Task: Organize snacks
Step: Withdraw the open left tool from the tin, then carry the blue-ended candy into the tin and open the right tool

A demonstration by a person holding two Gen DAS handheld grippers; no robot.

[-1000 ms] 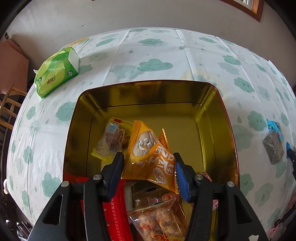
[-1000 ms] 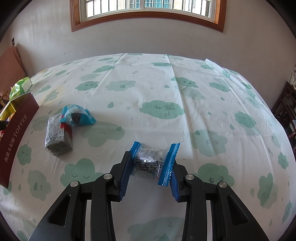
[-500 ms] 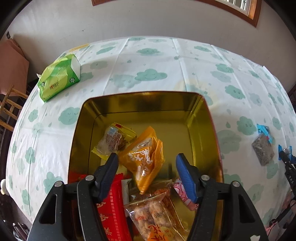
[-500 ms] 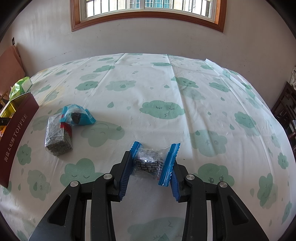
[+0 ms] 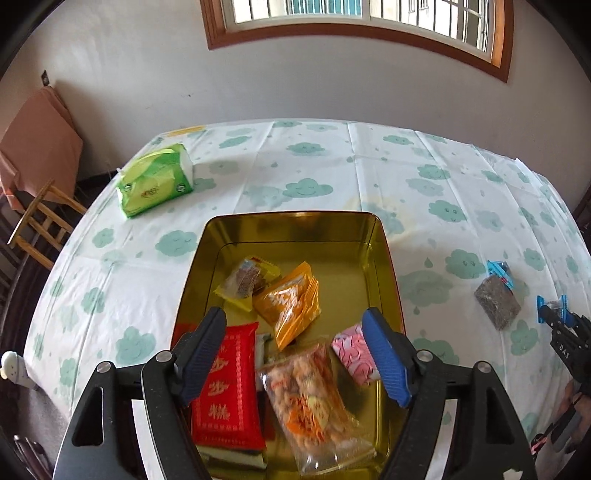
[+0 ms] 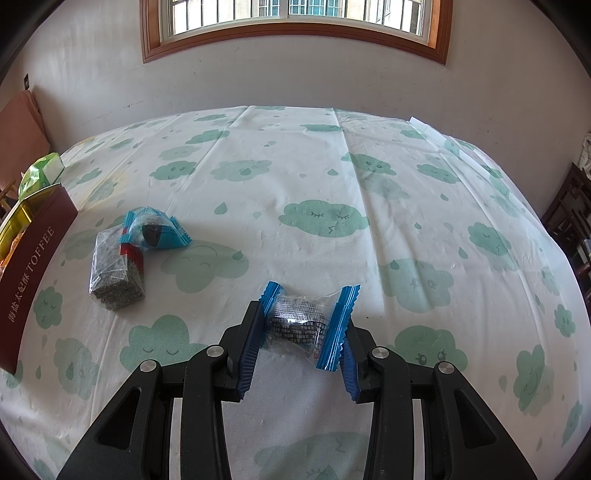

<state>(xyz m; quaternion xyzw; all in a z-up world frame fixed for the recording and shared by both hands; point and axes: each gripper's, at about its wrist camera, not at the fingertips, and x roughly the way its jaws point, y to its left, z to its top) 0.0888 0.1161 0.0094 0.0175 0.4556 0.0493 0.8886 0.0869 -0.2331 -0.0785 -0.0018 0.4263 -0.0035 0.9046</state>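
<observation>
the left gripper [image 5: 295,354] hangs over the near half of the gold tin [image 5: 384,236], its jaws spreading apart with nothing pinched between them; the snacks seen in the gap all lie on the tin floor below. under it sit a red packet with gold lettering [image 5: 225,391], a clear bag of golden-brown pieces [image 5: 310,398] and a pink patterned packet [image 5: 352,352], and farther in, an orange packet [image 5: 291,302] lies loose beside a yellow-edged clear packet [image 5: 247,280]. beyond the tin, a green tissue pack [image 5: 155,179] rests on the cloud-print tablecloth [image 5: 332,166] toward the far left corner. the right gripper [image 6: 301,332] is clamped on a blue-ended clear packet of dark snack [image 6: 299,323], its pads pressing the crimped ends, low over the cloth; whether the packet still touches the cloth cannot be told. to its left on the tablecloth lie a clear block of grey-green snack [image 6: 116,273] and a blue wrapped packet [image 6: 155,230], the two touching, near the tin's maroon outer wall, which is printed toffee. in the left wrist view these two pieces show well to the right of the tin, outside it, with the right gripper at the frame edge. a wooden-framed window [image 6: 295,26] sits in the wall behind the table.
</observation>
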